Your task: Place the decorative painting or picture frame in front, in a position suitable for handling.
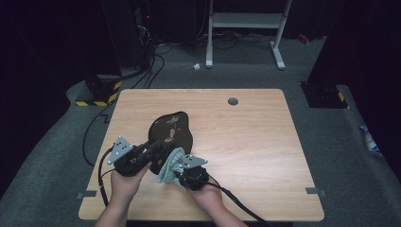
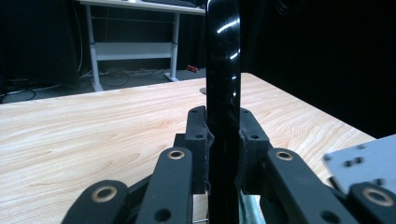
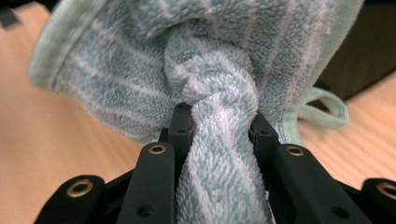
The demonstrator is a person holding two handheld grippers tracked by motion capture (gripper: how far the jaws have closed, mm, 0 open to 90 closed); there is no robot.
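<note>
Left gripper (image 2: 223, 140) pinches the rim of the glossy black plate (image 1: 171, 130), held tilted above the table (image 1: 246, 142); it looks rigid, slick, breakable, so an edge grip suits it. Right gripper (image 3: 219, 126) clamps a bunched, soft pale-green towel (image 3: 210, 70) against the plate's near edge.

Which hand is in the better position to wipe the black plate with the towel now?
The right. The right gripper is shut on the bunched pale green striped terry towel, which lies against the glossy black plate. The left gripper clamps the plate's edge, so it should probably just steady it.
</note>
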